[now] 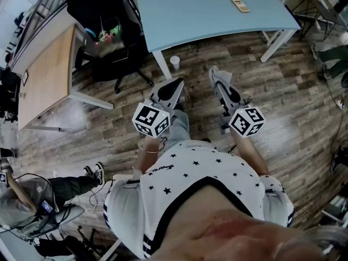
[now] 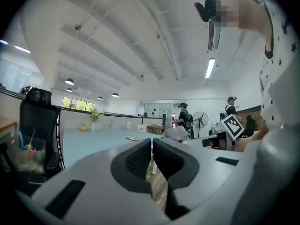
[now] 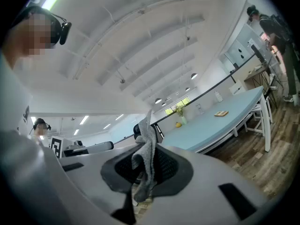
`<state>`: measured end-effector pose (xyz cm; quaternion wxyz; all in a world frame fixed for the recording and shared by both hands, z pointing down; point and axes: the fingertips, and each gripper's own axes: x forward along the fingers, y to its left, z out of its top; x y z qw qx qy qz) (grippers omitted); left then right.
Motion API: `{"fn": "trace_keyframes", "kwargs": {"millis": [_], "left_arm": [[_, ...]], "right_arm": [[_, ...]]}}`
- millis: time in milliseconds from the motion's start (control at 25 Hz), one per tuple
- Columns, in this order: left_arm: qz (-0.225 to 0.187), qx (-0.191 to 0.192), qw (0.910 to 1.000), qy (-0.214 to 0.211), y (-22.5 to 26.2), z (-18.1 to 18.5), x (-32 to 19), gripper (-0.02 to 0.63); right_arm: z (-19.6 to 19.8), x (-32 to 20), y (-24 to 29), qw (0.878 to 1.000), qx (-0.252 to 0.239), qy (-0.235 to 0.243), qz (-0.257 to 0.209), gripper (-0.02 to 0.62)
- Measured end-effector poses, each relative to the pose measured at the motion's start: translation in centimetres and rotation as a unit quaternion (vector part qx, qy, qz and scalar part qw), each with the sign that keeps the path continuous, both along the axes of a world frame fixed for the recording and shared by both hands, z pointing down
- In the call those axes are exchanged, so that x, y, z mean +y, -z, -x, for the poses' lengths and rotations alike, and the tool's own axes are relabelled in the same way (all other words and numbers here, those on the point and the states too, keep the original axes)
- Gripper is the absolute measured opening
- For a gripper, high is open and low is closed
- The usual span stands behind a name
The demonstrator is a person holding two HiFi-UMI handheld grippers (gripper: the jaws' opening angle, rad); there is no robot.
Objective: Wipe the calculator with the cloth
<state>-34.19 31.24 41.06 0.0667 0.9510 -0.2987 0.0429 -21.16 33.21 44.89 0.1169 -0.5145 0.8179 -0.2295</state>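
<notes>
The calculator (image 1: 240, 5) is a small tan slab lying on the light blue table (image 1: 196, 20), far from both grippers; it also shows as the calculator (image 2: 132, 138) and the calculator (image 3: 221, 113). My right gripper (image 1: 215, 74) is held over the wooden floor, short of the table's near edge, shut on a grey cloth (image 3: 146, 156) that sticks up and hangs down between the jaws. My left gripper (image 1: 175, 86) is beside it, jaws together and nothing between them (image 2: 152, 154).
A black office chair (image 1: 106, 31) stands left of the table beside a wooden desk (image 1: 46, 75). A paper cup (image 1: 175, 62) sits on the floor by the table leg (image 1: 161, 64). A person (image 1: 32, 203) sits at lower left; others stand farther off.
</notes>
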Motion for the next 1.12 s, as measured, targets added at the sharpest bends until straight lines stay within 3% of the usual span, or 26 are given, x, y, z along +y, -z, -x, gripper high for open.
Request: {"fn": "trace_keyframes", "kwargs": {"millis": [640, 1120], "left_arm": [[0.005, 0.001, 0.9999, 0.016, -0.3, 0.7, 0.0, 0.035], [0.019, 0.014, 0.9997, -0.009, -1.2, -1.3, -4.3, 0.035]], "right_arm": [[0.0, -0.9, 0.1, 1.000, 0.001, 0.013, -0.002, 0.041], [-3.1, -3.8, -0.3, 0.999, 0.001, -0.039, 0.016, 0.044]]}}
